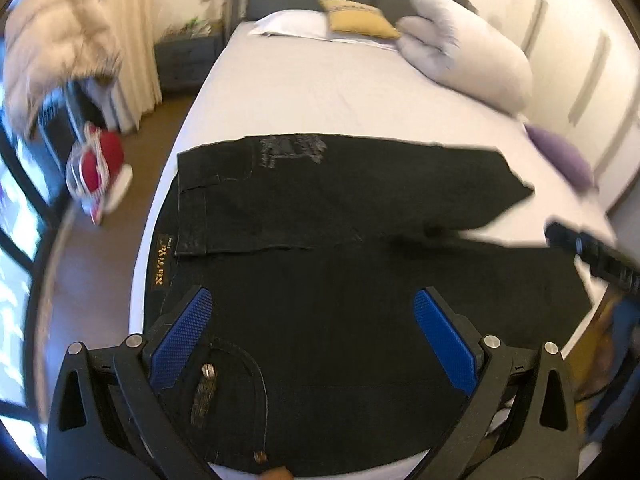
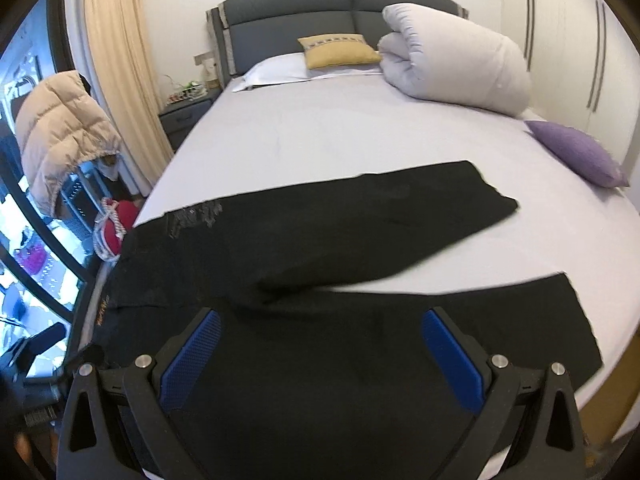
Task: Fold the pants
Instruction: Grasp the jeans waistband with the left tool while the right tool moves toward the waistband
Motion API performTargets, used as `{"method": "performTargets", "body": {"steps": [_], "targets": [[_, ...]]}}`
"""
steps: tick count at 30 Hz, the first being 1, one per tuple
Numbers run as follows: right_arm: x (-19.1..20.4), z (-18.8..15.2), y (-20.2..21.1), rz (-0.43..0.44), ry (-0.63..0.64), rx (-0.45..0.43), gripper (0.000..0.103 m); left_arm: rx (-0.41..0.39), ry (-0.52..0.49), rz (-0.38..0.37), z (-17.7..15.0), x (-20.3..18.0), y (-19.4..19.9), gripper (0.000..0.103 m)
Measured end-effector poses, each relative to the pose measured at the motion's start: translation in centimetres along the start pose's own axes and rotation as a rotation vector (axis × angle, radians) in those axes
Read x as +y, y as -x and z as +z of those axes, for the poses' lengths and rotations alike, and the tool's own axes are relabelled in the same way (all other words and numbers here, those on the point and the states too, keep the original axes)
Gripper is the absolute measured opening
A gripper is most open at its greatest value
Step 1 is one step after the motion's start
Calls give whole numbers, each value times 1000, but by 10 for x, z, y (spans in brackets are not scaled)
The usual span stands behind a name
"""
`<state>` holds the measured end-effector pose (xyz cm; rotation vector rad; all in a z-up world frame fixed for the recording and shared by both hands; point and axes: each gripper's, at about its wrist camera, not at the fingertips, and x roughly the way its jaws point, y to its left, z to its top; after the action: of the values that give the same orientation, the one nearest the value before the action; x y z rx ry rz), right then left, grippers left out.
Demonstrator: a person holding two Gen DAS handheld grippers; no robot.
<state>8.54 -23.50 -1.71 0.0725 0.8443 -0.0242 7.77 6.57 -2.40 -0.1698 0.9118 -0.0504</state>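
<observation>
**Two open grippers hovering over black pants on the bed**

Two views are showing the black pants lying spread across the near part of the bed, waist to the left and both legs running right. Only the left wrist view is showing the gold-lettered waistband label, the front pocket rivet and the button at the near edge; it is also catching the right gripper as a blurred dark shape at far right. Only the right wrist view is showing both leg hems clearly, the far leg angling away from the near one, with a purple cushion beyond.

The left gripper is hanging over the waist area, jaws wide apart, gripping nothing. The right gripper is hanging over the near leg, jaws likewise spread and empty.
</observation>
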Motion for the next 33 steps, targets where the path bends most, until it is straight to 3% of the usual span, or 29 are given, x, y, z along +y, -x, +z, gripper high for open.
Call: {"method": "performTargets", "body": {"steps": [5, 9, 13, 18, 20, 25, 27, 29, 33], "targets": [[3, 19, -24, 49, 47, -8, 102, -42, -123, 69, 64, 39, -50, 103], [0, 30, -49, 113, 96, 31, 93, 40, -257, 10, 129, 69, -118, 103], [-8, 34, -69, 165, 83, 67, 93, 162, -364, -22, 182, 94, -188, 103], [-11, 34, -95, 196, 113, 120, 84, 321, -413, -102, 206, 110, -255, 101], [-10, 31, -104, 209, 132, 144, 79, 392, -408, -169, 210, 114, -278, 91], [-9, 35, -122, 233, 161, 174, 73, 476, -482, -178, 207, 114, -311, 87], [-6, 40, -128, 238, 170, 176, 72, 484, -470, -181, 209, 119, -317, 75], [-3, 47, -132, 243, 178, 172, 71, 485, -449, -202, 214, 125, -318, 48], [14, 63, -138, 285, 240, 148, 69, 481, -447, -216, 214, 127, -314, 17]]}}
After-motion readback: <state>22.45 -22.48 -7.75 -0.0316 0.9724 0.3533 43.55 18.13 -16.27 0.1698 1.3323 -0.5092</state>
